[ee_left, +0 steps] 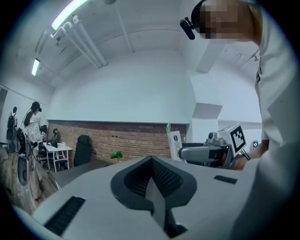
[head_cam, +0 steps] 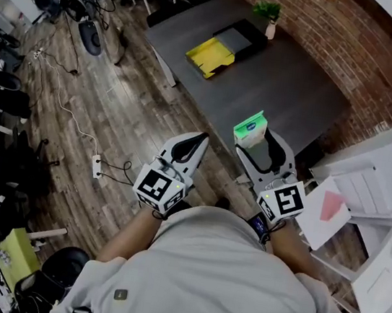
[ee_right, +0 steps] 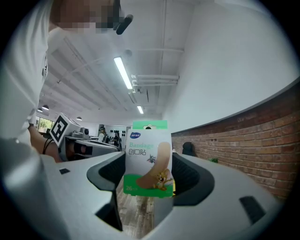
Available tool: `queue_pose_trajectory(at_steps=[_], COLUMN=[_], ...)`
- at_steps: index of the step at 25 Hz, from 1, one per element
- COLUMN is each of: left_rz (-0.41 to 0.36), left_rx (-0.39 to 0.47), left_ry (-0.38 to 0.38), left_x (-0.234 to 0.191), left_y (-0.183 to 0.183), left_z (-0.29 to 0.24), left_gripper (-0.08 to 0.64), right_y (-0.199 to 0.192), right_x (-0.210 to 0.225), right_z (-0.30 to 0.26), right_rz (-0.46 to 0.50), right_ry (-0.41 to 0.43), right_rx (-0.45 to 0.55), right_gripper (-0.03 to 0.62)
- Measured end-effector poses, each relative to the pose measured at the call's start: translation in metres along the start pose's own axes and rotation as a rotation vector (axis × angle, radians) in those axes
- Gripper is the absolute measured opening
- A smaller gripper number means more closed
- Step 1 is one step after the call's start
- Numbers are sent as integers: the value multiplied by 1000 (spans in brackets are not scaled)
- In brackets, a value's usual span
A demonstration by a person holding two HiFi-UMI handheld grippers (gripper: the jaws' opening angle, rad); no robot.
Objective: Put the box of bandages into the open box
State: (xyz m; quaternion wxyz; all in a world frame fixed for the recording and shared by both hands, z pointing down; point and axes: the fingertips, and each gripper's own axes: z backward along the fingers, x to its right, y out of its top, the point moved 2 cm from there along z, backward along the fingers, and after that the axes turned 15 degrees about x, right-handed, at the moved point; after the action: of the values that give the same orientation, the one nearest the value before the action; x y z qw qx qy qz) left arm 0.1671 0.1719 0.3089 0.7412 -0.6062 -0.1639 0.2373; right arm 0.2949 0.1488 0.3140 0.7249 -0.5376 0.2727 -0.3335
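The right gripper (head_cam: 261, 149) had its jaws clamped on the upright white-and-green cardboard box of bandages (ee_right: 147, 161), held up near the person's body. The left gripper (ee_left: 153, 183) was empty, with its jaws pressed together. The open black-and-yellow box (head_cam: 212, 55) lay well apart on the dark grey table (head_cam: 286, 93).

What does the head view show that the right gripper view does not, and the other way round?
Only the head view: the open box, black with a yellow flap, and a white power strip on the floor. Only the right gripper view: the printed front of the box of bandages, with a cartoon animal, and a ceiling light. Both: that box clamped in the right tool, and the left tool.
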Motion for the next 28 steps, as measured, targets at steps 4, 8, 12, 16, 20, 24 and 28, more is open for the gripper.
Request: queue_pose_trajectory(at_steps=[4,8,12,16,20,24,28], left_rz=[-11,11,26,41,53,72,84], left_rx=[-7,-9,8,23,37,43,46], left_ry=[1,23,25,9,-14,-40,-89], left_x=[-8,-29,-60,-99,-151,-210,-265], left_y=[-1,-10,-12,-13,-13,-11,-6], left_z=[-9,-15,-26,-37,-49,-57,-61], left_gripper=[15,15,15,15,15,15,15], right_y=[-5,-17,-26,-35,-51,-66,-75], right_x=[12,19,25,29,38,40,36], right_z=[-9,-24,-51,-86,-132,-189,-243], right_rz=[-19,-40,-31,-18,-8,0,13], right_ry=[-3,2,9,-8,-33,-61,-95], right_rx=[7,-1,-14,-27,-49,-64,-64], right_gripper=[313,313,313,313,313,313,313])
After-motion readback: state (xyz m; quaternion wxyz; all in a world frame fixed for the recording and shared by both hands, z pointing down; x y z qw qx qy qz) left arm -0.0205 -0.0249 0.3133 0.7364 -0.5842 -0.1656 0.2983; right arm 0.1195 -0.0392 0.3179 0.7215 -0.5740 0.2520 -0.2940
